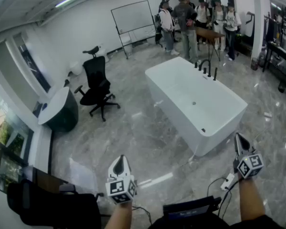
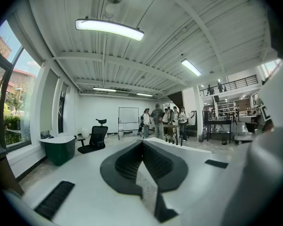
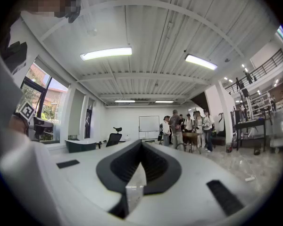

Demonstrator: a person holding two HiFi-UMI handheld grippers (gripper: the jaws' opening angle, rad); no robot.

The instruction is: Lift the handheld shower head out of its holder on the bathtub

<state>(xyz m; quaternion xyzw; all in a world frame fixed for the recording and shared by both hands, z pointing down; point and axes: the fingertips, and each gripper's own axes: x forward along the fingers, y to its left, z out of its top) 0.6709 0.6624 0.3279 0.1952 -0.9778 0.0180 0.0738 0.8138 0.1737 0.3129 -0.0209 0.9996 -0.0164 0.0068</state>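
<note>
A white freestanding bathtub (image 1: 180, 123) stands on the marble floor ahead and to the right in the head view. A row of black fittings (image 1: 206, 69) rises from its far rim; the handheld shower head among them is too small to pick out. My left gripper (image 1: 119, 161) hangs low at centre-left, well short of the tub, shut and empty. My right gripper (image 1: 239, 138) is near the tub's near right corner, also shut on nothing. The left gripper view shows its jaws meeting at the left gripper's (image 2: 142, 143) tip, and the right gripper's (image 3: 141, 143) tip looks the same.
A black office chair (image 1: 96, 87) and a dark green tub (image 1: 60, 111) stand to the left. A whiteboard (image 1: 132, 18), a group of people (image 1: 195, 15) and a wooden table (image 1: 210, 34) are beyond the bathtub. A white power strip with cables (image 1: 227, 181) lies by my right arm.
</note>
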